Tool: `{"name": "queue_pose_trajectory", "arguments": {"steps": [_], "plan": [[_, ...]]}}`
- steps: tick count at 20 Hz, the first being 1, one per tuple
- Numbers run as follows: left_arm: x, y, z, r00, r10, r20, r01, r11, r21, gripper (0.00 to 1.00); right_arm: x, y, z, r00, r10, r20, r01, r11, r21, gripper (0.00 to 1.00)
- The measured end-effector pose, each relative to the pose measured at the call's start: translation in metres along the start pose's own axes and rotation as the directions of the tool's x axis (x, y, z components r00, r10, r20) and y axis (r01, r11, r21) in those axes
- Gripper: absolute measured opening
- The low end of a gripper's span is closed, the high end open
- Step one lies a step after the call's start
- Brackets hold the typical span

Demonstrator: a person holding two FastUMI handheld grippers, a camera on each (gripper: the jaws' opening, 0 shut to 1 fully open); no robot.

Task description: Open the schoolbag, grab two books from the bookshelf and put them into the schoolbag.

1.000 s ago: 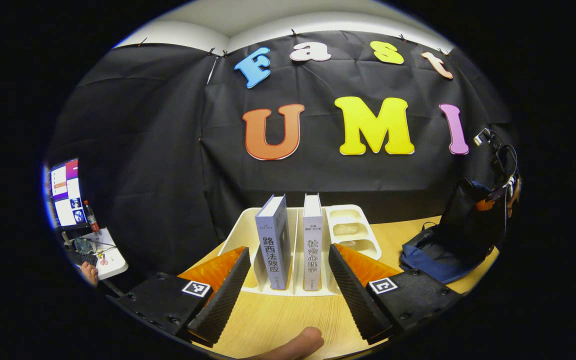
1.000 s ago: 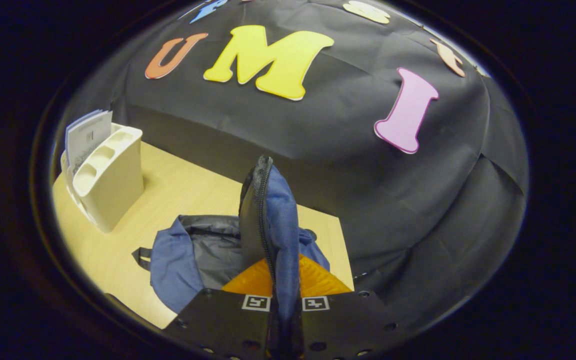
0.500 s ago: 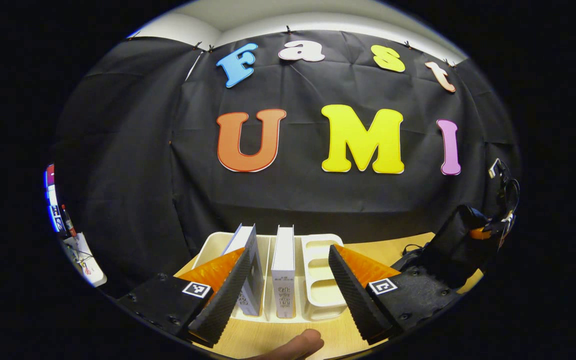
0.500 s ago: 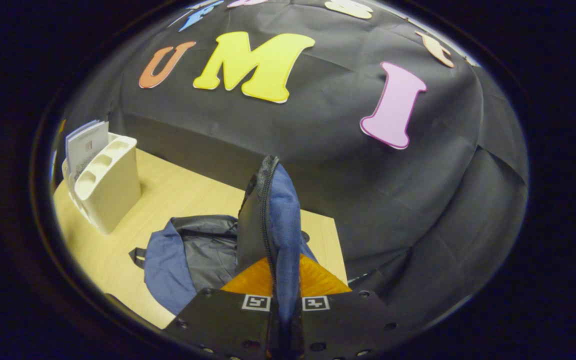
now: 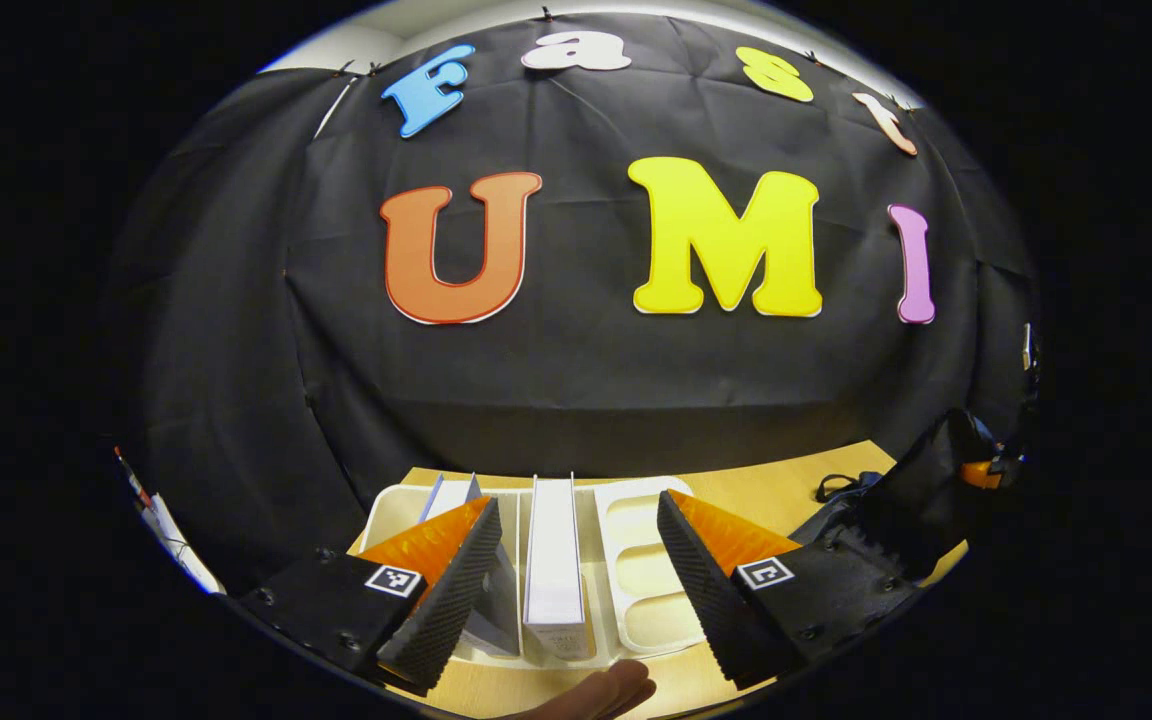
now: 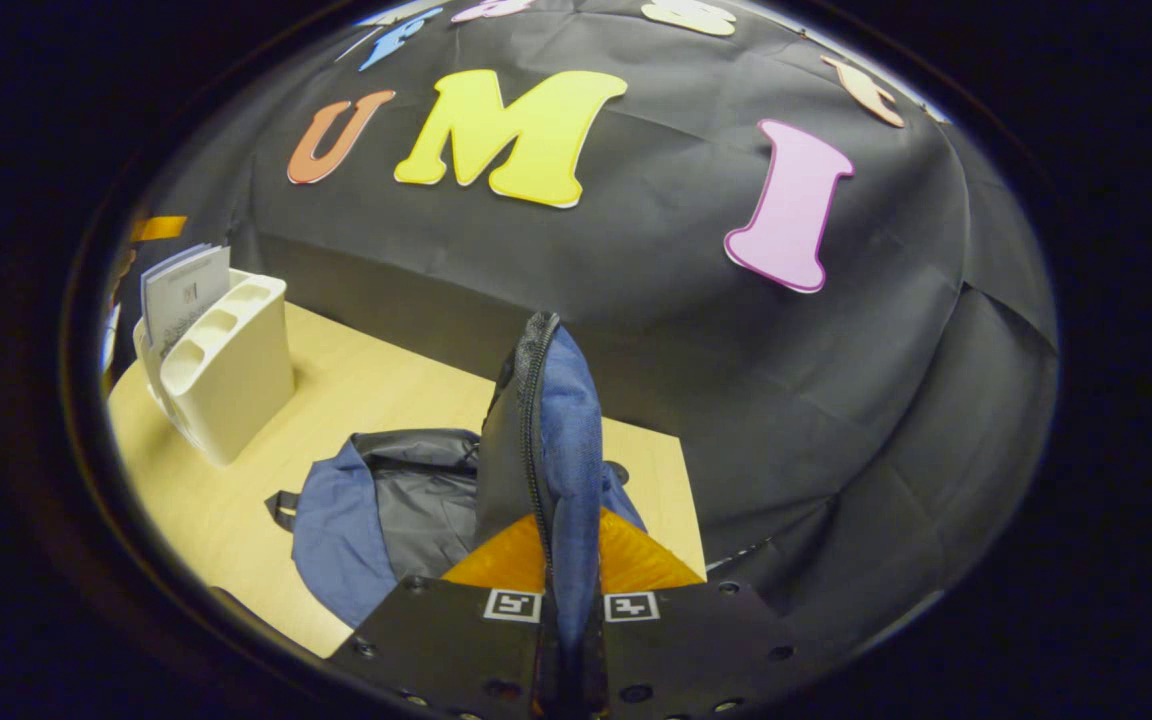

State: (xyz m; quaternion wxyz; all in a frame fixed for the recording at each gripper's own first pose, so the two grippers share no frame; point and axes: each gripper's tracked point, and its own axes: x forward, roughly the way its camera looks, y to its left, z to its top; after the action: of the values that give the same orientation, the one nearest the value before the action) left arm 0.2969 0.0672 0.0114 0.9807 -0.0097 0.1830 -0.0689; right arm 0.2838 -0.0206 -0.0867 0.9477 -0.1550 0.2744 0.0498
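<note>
My left gripper (image 5: 576, 505) is open and hovers just above the white bookshelf (image 5: 641, 585). Two white books stand in its slots. The right book (image 5: 553, 560) sits between my fingers, seen from its top edge. My left finger partly hides the left book (image 5: 496, 615). In the right gripper view, my right gripper (image 6: 568, 525) is shut on the raised flap (image 6: 541, 430) of the blue schoolbag (image 6: 356, 505). The flap is held upright and the grey lining shows inside the bag. The bookshelf (image 6: 231, 375) and its books (image 6: 184, 290) stand at the far left of that view.
The wooden table (image 6: 376, 385) runs from the shelf to the bag, and the black cloth wall rises right behind both. In the left gripper view the lifted bag (image 5: 921, 480) is a dark shape at the right edge. A fingertip (image 5: 596, 690) shows at the bottom.
My left gripper has moved forward and over the bookshelf, so the books are now seen from above between its open fingers. The right gripper still holds the flap up, hardly moved.
</note>
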Motion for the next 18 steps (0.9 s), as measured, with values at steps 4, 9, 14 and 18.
{"name": "queue_pose_trajectory", "arguments": {"steps": [4,9,14,18], "plan": [[0.034,0.011,-0.015,0.996,0.041,-0.081,-0.036,0.997,0.071,0.98,-0.003,-0.004,-0.003,1.0,0.007,0.012,-0.007,1.0,0.008,0.08],[0.06,0.015,-0.049,0.973,0.041,-0.226,-0.028,0.998,0.061,0.97,-0.004,-0.009,-0.013,1.0,0.014,0.016,-0.014,1.0,0.017,0.08],[0.064,0.004,-0.091,0.886,0.008,-0.465,0.012,0.999,0.041,0.82,-0.002,-0.006,-0.018,0.999,0.028,0.017,-0.028,0.999,0.015,0.08],[0.068,0.013,-0.096,0.85,0.029,-0.525,-0.003,0.999,0.05,0.66,-0.002,-0.002,-0.022,0.999,0.039,0.023,-0.039,0.999,0.005,0.08]]}}
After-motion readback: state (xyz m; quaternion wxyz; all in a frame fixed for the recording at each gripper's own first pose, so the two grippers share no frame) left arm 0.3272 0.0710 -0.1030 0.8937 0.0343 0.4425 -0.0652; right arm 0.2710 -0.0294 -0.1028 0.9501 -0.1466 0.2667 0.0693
